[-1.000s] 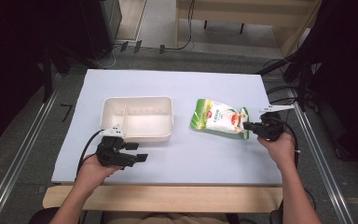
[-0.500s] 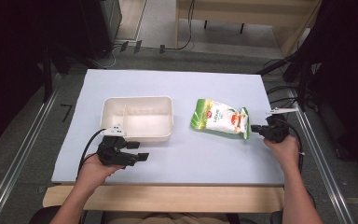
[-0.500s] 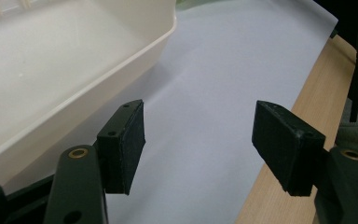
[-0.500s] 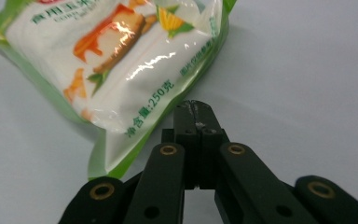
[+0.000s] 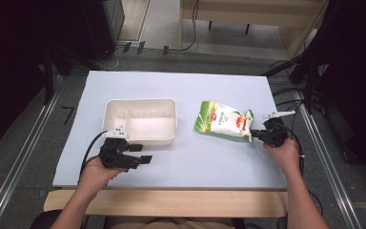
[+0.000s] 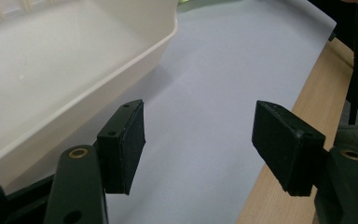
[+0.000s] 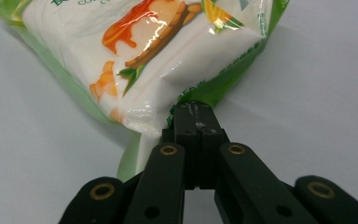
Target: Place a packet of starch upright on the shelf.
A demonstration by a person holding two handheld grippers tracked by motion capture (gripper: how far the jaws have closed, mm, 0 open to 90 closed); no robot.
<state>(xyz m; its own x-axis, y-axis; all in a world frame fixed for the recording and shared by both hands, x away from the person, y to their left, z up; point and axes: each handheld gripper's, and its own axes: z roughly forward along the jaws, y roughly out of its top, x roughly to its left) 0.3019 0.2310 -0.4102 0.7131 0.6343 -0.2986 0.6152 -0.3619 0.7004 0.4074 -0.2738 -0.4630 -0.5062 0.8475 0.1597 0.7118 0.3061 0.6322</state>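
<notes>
Two grippers work at a desk (image 5: 181, 162) covered by a pale sheet. Right gripper (image 7: 193, 112): jaws pressed together on the green edge seam of the pouch (image 7: 168, 60), which lies flat on the desk, right of the tray (image 5: 141, 139) and well apart from it. In the high view the same gripper (image 5: 256, 135) meets the pouch (image 5: 221, 120) at its near-right corner. Left gripper (image 6: 198, 135): jaws wide apart with nothing between them, hovering over bare sheet just beside the tray's near wall (image 6: 135, 60); seen from above it (image 5: 140, 160) sits at the tray's front left.

Risks, as judged from this moment:
1. Slip. The grip takes only a thin strip of glossy film at one corner; if the pouch is lifted, its contents would hang from that seam and the film may slide out of the pads.
2. Swing. A corner hold leaves the pouch free to pivot, so a quick carry toward the tray could make it rotate and catch the tray rim rather than clear it.
3. Tray shift. The tray looks light and is unheld; a pouch dragged or dropped against its wall could push it across the smooth sheet.
4. Collision. The open left gripper stands close to the tray and could nudge it.
</notes>
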